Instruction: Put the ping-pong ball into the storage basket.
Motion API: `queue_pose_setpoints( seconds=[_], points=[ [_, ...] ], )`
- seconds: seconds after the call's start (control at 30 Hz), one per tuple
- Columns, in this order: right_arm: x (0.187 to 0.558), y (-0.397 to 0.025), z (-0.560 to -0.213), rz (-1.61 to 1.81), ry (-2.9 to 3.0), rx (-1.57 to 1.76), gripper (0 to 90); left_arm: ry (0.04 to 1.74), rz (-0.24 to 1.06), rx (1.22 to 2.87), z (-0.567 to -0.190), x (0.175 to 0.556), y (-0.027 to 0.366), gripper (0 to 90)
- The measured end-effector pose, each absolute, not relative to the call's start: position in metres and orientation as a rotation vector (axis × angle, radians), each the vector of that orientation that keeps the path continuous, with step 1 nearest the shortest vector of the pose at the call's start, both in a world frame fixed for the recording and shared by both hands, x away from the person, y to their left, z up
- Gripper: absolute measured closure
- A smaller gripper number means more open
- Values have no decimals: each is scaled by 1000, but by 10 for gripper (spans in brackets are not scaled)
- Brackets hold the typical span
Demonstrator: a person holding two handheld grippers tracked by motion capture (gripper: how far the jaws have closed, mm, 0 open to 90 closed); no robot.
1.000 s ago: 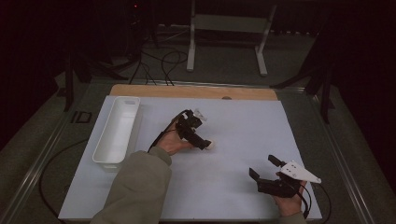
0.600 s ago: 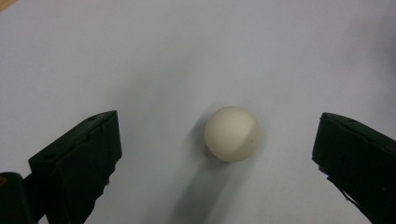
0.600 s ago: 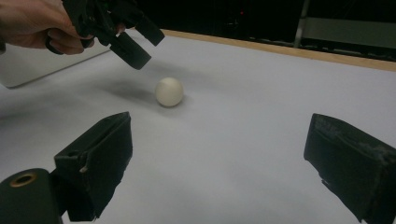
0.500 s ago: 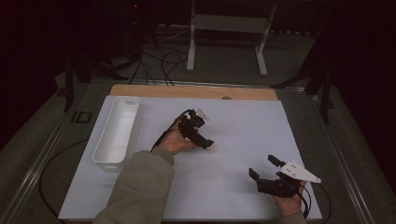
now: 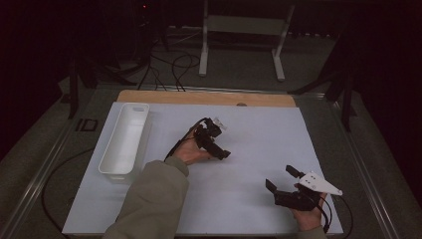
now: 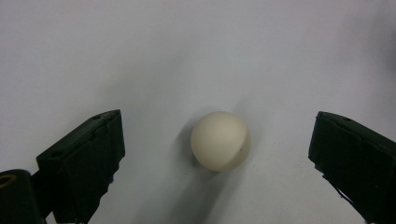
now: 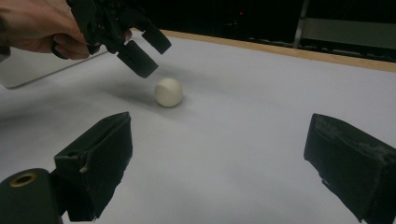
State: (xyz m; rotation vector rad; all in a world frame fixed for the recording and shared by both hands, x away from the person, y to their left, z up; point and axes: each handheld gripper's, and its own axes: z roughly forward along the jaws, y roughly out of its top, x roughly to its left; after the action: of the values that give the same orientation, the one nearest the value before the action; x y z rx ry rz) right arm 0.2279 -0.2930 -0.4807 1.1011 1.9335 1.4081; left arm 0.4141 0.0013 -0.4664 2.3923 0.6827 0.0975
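A small cream-white ball (image 6: 220, 141) is seen resting on a white table sheet (image 5: 249, 194), untouched between the wide-open left gripper (image 6: 217, 154) jaws, while the right gripper (image 5: 285, 180), also open and empty, is held near the front edge in a dark room.

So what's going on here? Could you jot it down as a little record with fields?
Ball: cream ball lying on the white table
Left gripper: left gripper open, held just above the ball, jaws on either side, not touching
Right gripper: right gripper open, apart near the table's front right corner
Tray: white tray at the table's left
Likely next: left gripper may close on the ball
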Motion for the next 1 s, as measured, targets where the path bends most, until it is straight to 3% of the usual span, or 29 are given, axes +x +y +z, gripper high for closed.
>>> queue_pose_setpoints(
  seconds=[0.77, 1.0],
  points=[
    [228, -294, -481, 1411, 1932, 1100, 75, 712, 72, 2454, -478, 417, -8, 58],
    [228, -294, -481, 1411, 1932, 1099, 76, 711, 76, 2471, -482, 417, -10, 122]
  ],
)
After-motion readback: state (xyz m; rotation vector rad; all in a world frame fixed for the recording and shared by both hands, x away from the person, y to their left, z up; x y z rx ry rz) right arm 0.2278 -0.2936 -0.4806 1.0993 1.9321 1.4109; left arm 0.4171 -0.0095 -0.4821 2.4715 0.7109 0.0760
